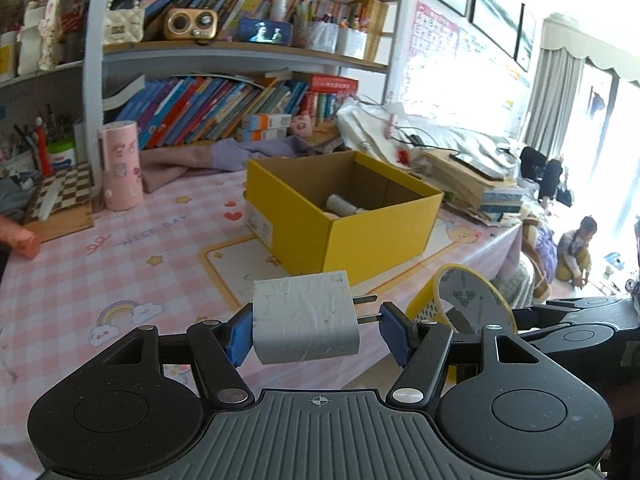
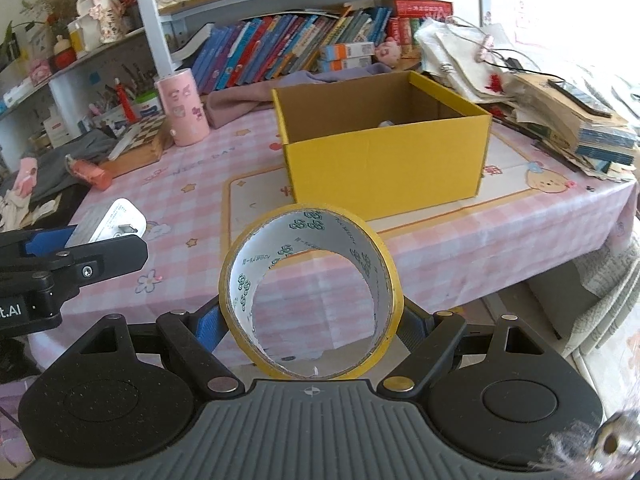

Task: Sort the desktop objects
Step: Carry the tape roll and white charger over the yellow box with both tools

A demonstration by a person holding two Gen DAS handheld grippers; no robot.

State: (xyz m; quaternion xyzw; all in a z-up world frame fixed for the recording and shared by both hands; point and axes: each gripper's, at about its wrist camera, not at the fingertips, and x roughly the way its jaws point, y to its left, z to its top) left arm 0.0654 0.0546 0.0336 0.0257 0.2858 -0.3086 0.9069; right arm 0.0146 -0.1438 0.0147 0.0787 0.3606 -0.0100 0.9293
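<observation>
Left gripper point(image 1: 316, 330): pinching one white charger point(image 1: 306, 322) between its blue pads, the two prongs pointing toward the right pad; held above the near part of the desk.
Right gripper point(image 2: 310, 320): pressed against both sides of one yellow tape roll point(image 2: 308, 294), which stands on edge with its hole facing the camera.
Grippers: two, side by side at the near edge of the desk point(image 2: 440, 248), the left one with the charger showing at the left of the right wrist view.
Box point(image 2: 384, 152): one, yellow, open-topped, standing on the pink checked cloth near the middle of the desk, beyond both grippers.
Inside the box: a grey cylinder point(image 1: 340, 205) and a pale item beside it; how many more things lie there I cannot tell.
Cup point(image 1: 120, 164): one pink, upright, left of the box and well apart from it.
Open room: bare cloth between the grippers and the box, and between the box and the cup.
Edges: a stack of papers point(image 2: 560, 120) crowds the right edge, just beside the box; books point(image 1: 200, 108) line the back; the desk's right corner drops off near the tape.
</observation>
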